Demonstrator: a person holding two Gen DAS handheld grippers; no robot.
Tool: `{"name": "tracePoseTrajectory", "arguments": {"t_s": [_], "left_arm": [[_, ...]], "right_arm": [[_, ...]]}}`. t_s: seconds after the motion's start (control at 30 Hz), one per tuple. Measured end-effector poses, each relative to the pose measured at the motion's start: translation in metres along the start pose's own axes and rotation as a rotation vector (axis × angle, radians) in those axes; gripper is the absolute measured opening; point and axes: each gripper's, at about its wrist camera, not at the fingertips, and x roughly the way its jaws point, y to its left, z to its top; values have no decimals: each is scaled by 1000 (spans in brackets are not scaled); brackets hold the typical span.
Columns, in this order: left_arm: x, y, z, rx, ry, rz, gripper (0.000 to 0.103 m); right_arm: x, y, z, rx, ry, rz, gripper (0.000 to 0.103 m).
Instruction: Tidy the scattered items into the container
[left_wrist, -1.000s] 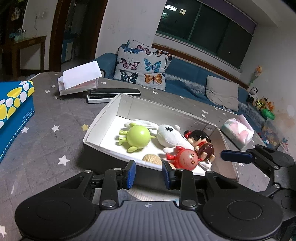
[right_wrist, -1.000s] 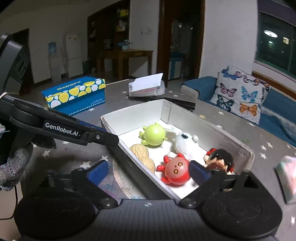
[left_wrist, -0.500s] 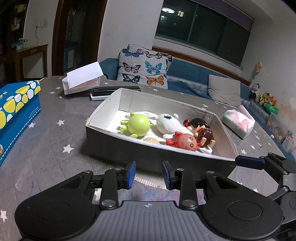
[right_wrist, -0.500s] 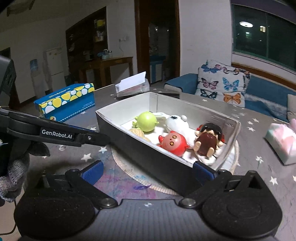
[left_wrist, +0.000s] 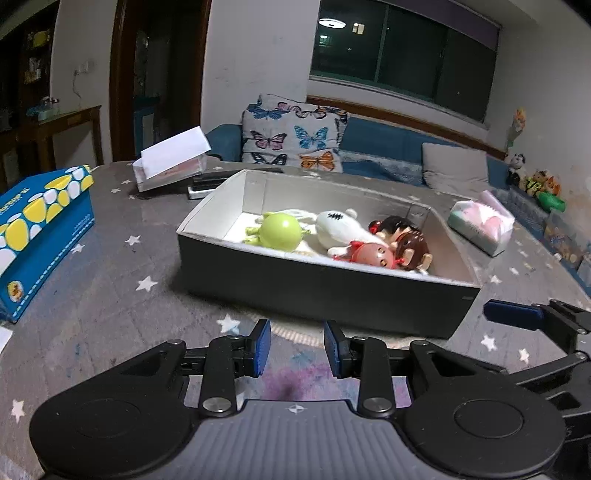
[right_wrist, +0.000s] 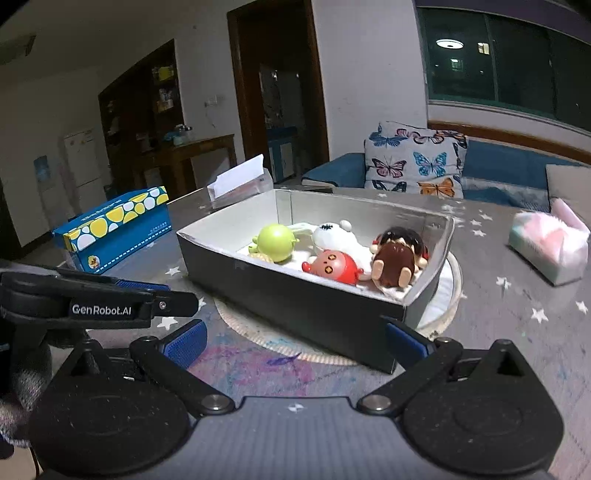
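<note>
Both pictures are taken from low over the table (left_wrist: 110, 295), looking forward and a bit down along each tool's two fingers. The box (left_wrist: 314, 291) of toys is seen close up in both. From the left view, its long dark side is faced. From the right view, a corner of the box (right_wrist: 399, 314) is met, and the sofa is shared behind.

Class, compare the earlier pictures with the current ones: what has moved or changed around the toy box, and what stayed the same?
Both grippers have drawn back and lower, so the box shows more of its dark side. The right gripper has just been opening and stands wide and empty; the left gripper opened slightly, also empty. The green toy, red toy and brown doll stayed in the box.
</note>
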Motion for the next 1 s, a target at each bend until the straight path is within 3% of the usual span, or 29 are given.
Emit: {"name": "tracePoseTrajectory", "arguments": {"t_s": [0.47, 1.0], "left_arm": [[6, -3, -17, 3, 71, 67, 36], [16, -7, -23, 14, 60, 152, 36]], "right_arm": [[2, -3, -17, 81, 22, -33, 103], [9, -7, -21, 118, 53, -69, 103]]}}
